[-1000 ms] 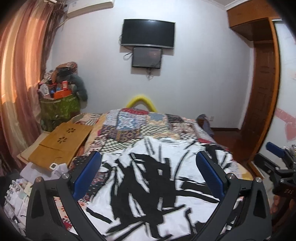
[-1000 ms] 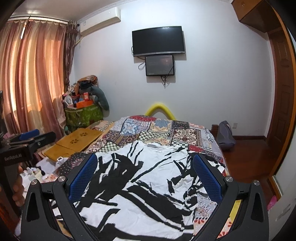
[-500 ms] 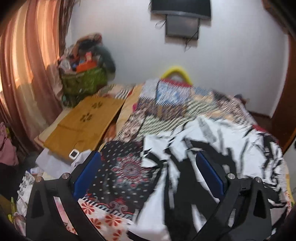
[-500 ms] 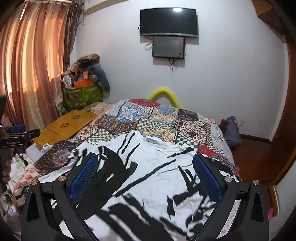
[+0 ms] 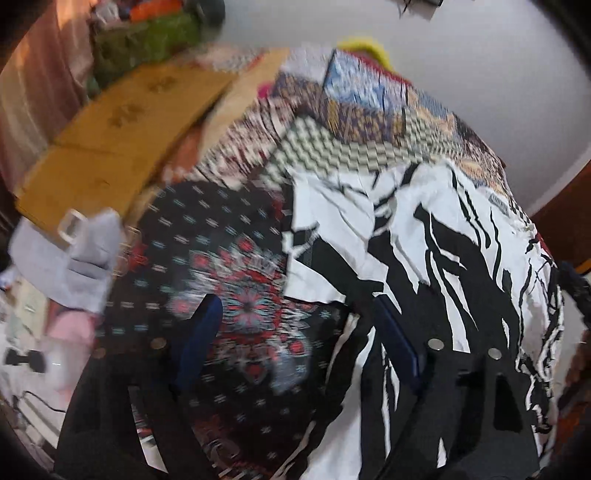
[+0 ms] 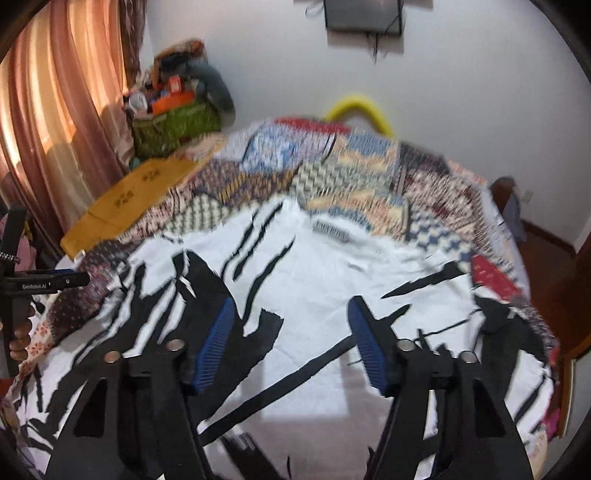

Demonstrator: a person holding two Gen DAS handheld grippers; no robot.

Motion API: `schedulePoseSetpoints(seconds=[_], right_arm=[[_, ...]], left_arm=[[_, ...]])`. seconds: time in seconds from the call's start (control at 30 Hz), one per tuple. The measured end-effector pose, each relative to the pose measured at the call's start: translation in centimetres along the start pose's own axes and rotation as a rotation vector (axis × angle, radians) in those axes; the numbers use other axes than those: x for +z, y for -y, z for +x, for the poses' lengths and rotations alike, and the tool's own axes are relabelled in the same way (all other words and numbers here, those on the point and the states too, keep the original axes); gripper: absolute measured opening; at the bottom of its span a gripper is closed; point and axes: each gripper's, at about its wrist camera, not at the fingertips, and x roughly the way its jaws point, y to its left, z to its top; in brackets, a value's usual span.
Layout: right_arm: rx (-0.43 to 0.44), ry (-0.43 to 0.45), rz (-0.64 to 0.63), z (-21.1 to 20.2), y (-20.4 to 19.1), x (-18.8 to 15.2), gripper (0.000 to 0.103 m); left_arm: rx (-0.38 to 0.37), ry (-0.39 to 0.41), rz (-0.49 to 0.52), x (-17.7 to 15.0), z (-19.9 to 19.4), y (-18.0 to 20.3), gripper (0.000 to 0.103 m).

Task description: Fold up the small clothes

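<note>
One shirt point(image 6: 317, 295), two closing hand-held grippers above.

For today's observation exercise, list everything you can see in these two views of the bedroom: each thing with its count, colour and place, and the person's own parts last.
Shirt: one, white with black streaks, spread flat on the bed.
Patchwork quilt: one, many colours, covering the bed under the shirt.
Wooden board: one, yellow-brown, left of the bed.
Green bag: one, stuffed with clutter, in the far left corner.
Curtain: one, pinkish orange, left wall.
Screen: one, dark, on the white far wall.
Yellow arc: one, behind the bed's far end.
Left tongs: one, black with blue pads, closing over the shirt's left edge, nothing pinched.
Right tongs: one, same colours, closing above the shirt's middle, nothing pinched.
</note>
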Motion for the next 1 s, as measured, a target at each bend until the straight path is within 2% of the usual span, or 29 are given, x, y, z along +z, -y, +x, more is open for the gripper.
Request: schedulePoseSetpoints(seconds=[0.13, 0.2, 0.37, 0.4, 0.43, 0.47, 0.5, 0.53, 0.63, 0.87, 0.93, 1.0], right_arm=[[0.008, -0.076, -0.015, 3.1, 0.3, 0.5, 0.056], [0.010, -0.100, -0.037, 4.2, 0.2, 0.8, 0.056], [0.044, -0.141, -0.064, 6.5, -0.2, 1.5, 0.056], [0.052, -0.157, -0.063, 7.1, -0.1, 1.5, 0.056], [0.054, -0.171, -0.063, 7.6, -0.1, 1.5, 0.056], [0.053, -0.186, -0.066, 8.1, -0.1, 1.4, 0.056], [0.050, -0.194, -0.072, 8.4, -0.1, 1.3, 0.056], [0.045, -0.198, -0.083, 8.6, -0.2, 1.2, 0.056], [0.037, -0.206, -0.120, 8.4, -0.4, 0.9, 0.056], [0.002, -0.238, -0.166, 8.2, -0.3, 0.1, 0.055], [0.000, -0.242, -0.174, 8.2, -0.4, -0.2, 0.054], [-0.005, -0.247, -0.178, 8.1, -0.6, -0.2, 0.054]], left_arm=[[-0.113, -0.117, -0.060, 0.6, 3.2, 0.0, 0.077], [-0.165, -0.148, -0.104, 0.9, 4.4, -0.1, 0.077], [-0.237, -0.155, -0.160, 2.3, 5.7, -0.3, 0.076], [-0.246, -0.153, -0.165, 2.6, 6.0, -0.3, 0.073], [-0.235, -0.152, -0.164, 2.8, 6.2, -0.3, 0.058], [-0.206, -0.152, -0.154, 3.1, 6.4, -0.3, 0.035], [-0.180, -0.152, -0.145, 3.3, 6.6, -0.3, 0.028], [-0.159, -0.152, -0.140, 3.4, 6.8, -0.5, 0.014], [-0.159, -0.133, -0.154, 3.5, 6.9, -1.3, 0.008], [-0.038, -0.033, -0.134, 1.9, 3.2, -3.2, 0.007], [-0.037, -0.049, -0.118, 1.3, 2.5, -3.3, 0.008], [-0.017, -0.067, -0.096, 0.8, 2.0, -3.3, 0.014]])
